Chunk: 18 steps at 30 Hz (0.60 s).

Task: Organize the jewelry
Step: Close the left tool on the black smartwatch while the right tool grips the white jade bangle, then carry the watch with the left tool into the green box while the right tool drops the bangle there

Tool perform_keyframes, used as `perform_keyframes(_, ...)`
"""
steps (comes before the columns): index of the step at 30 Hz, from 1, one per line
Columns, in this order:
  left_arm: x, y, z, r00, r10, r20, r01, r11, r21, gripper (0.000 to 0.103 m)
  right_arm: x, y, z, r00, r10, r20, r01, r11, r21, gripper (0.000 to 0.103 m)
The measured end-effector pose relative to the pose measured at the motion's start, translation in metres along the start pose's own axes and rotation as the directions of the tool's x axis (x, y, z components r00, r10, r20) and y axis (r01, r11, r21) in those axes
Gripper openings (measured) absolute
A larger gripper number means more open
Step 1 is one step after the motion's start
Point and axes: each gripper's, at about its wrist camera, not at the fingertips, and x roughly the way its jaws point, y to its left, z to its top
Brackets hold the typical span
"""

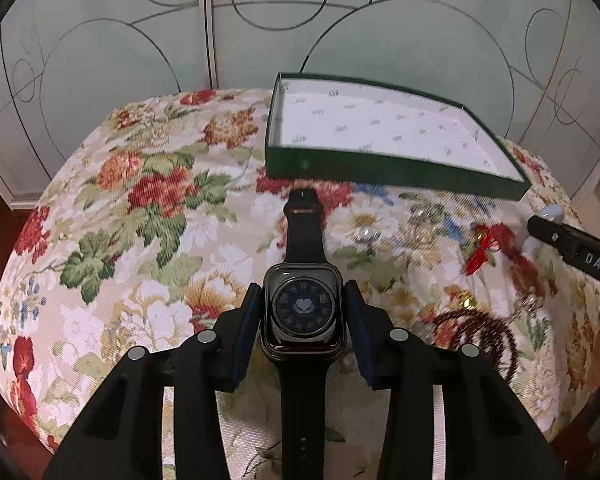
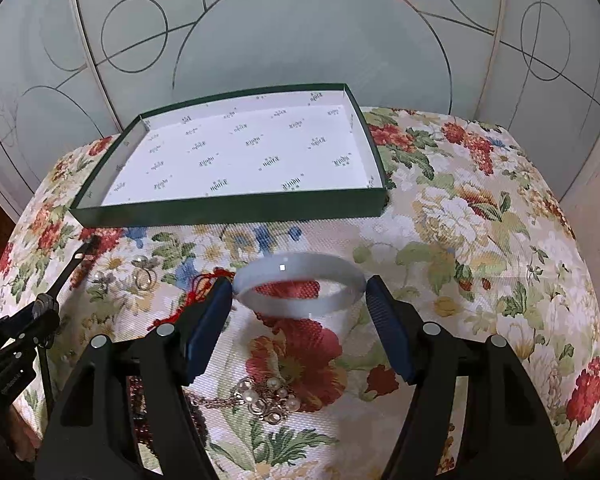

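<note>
- Jewelry split between two grips: left gripper (image 1: 303,316) has its jaws pinching a black watch (image 1: 303,312) by the case sides, strap trailing forward over the floral tabletop (image 1: 148,208).
- Right gripper (image 2: 299,312) has its jaws clamped across a pale bangle (image 2: 300,280), held flat and clear of the cloth.
- Around them, loose on the cloth: pearl brooch (image 2: 266,398), ring (image 2: 145,274), red tassel charm (image 1: 485,246), dark bead strand (image 1: 476,332).
- Beyond: green box (image 2: 228,210), white lined, nothing in it yet.
- Step, as I judge it: both pieces gripped, transfer pending.
- Next move calls for carrying each over the near wall, lowering, then releasing well apart.
</note>
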Motion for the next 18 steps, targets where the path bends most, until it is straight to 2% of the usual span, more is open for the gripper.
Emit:
perform_keyframes(5,-0.012,-0.005,0.010,0.999,-0.025,0.024,0.025,1.000,-0.001,0.043,-0.012,0.003,0.007,0.999,0.022,0.024,-0.022,1.000,0.007,0.068)
perform_keyframes(6,-0.016,-0.007,0.013,0.999,-0.029,0.032,0.029,1.000,0.003,0.043,-0.015,0.004,0.009,0.999,0.028,0.031,-0.029,1.000,0.008,0.060)
perform_keyframes(7,-0.018,-0.008,0.013,0.999,-0.031,0.036,0.031,1.000,0.005,0.043,-0.017,0.004,0.010,0.999,0.038,0.036,-0.038,0.999,0.007,0.040)
perform_keyframes(8,-0.020,-0.010,0.016,0.999,-0.034,0.041,0.034,0.999,0.010,0.043,-0.019,0.005,0.013,0.999,0.037,0.037,-0.037,0.999,0.003,0.038)
perform_keyframes(12,-0.020,-0.014,0.023,0.998,-0.035,0.052,0.034,0.999,0.024,0.043,-0.022,0.005,0.018,0.999,0.016,0.038,-0.017,1.000,0.004,0.038)
perform_keyframes(16,-0.009,-0.011,0.021,0.999,-0.032,0.030,0.032,0.999,0.023,0.043,-0.015,-0.002,0.016,1.000,-0.004,0.026,0.004,1.000,0.014,0.040)
perform_keyframes(17,-0.007,-0.009,0.020,0.999,-0.031,0.024,0.031,0.999,0.020,0.043,-0.013,-0.005,0.015,1.000,-0.008,0.023,0.008,1.000,0.022,0.044)
perform_keyframes(18,-0.005,-0.008,0.018,0.999,-0.029,0.019,0.029,0.999,0.017,0.043,-0.010,-0.007,0.014,1.000,-0.011,0.015,0.011,1.000,0.024,0.059)
